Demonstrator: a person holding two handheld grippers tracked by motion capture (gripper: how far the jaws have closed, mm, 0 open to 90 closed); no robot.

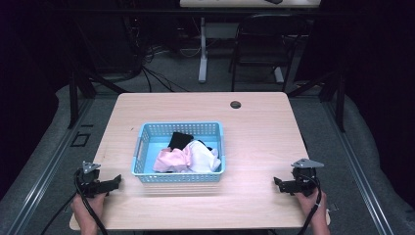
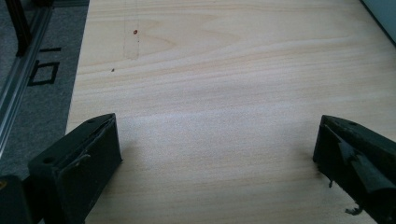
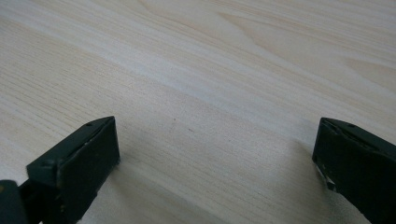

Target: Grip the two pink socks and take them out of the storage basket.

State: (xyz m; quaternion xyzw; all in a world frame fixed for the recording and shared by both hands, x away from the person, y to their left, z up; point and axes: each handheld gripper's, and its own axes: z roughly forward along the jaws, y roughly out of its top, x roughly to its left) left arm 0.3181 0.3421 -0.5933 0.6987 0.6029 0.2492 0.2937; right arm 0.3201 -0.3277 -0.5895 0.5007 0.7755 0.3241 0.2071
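A light blue plastic basket point(image 1: 147, 137) stands in the middle of the wooden table point(image 1: 259, 132). Inside it lie a pink cloth point(image 1: 171, 159), a white cloth point(image 1: 203, 156) and a black cloth point(image 1: 181, 139). My left gripper point(image 1: 116, 182) rests low at the table's front left corner, its jaws wide apart over bare wood point(image 2: 217, 140) with nothing between them. At the front right edge my right gripper point(image 1: 277, 184) points toward the basket, open and empty as well, as the right gripper view point(image 3: 215, 149) shows.
A round cable hole point(image 1: 236, 104) sits near the table's far edge. Behind the table stand a dark chair point(image 1: 264, 44) and a white desk leg point(image 1: 202, 49), with cables on the floor. A corner of the basket point(image 2: 385, 14) reaches into the left gripper view.
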